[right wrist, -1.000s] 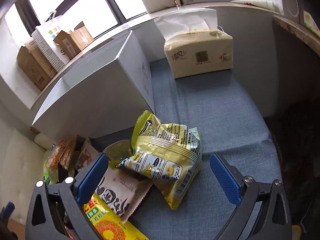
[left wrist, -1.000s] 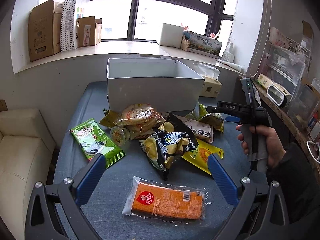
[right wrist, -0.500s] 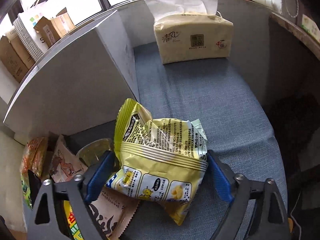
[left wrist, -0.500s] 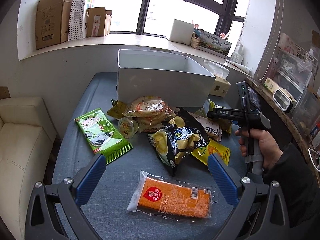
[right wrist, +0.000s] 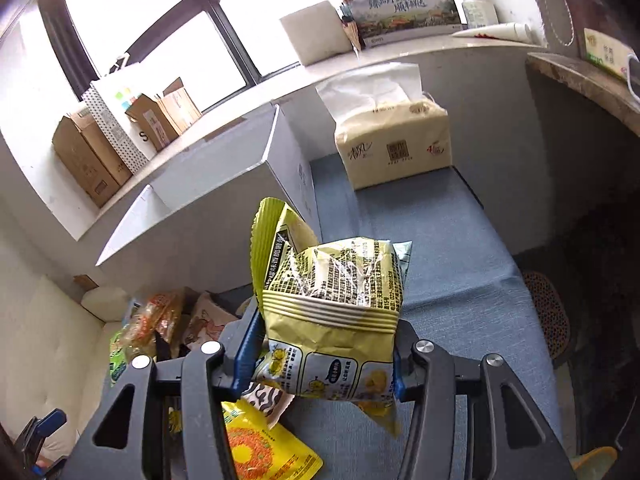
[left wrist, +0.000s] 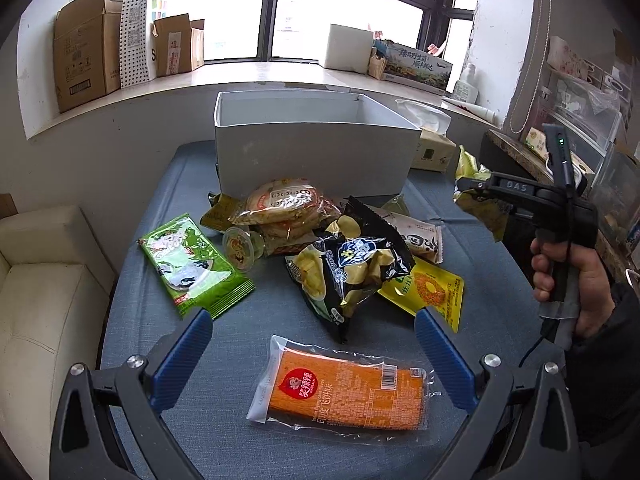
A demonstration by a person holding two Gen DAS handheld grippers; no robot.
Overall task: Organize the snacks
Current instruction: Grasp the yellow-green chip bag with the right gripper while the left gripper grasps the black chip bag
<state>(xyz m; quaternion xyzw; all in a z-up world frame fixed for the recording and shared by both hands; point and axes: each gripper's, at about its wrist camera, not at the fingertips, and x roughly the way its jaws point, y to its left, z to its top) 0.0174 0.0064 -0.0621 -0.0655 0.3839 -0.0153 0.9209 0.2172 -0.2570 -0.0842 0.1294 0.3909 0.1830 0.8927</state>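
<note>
The yellow-green snack bag (right wrist: 332, 316), earlier on the worktop (right wrist: 448, 264), now hangs lifted. The right hand-held gripper (right wrist: 324, 364) is closing, pinching it. The left hand-held gripper (left wrist: 312, 356) stands spread.

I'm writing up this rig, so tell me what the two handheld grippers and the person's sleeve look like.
Each gripper, left and right, has a black frame, blue ribbed pads and silver screws. The right one has a pistol handle marked DAS, a green light and a black cable. The sleeve is dark.
</note>
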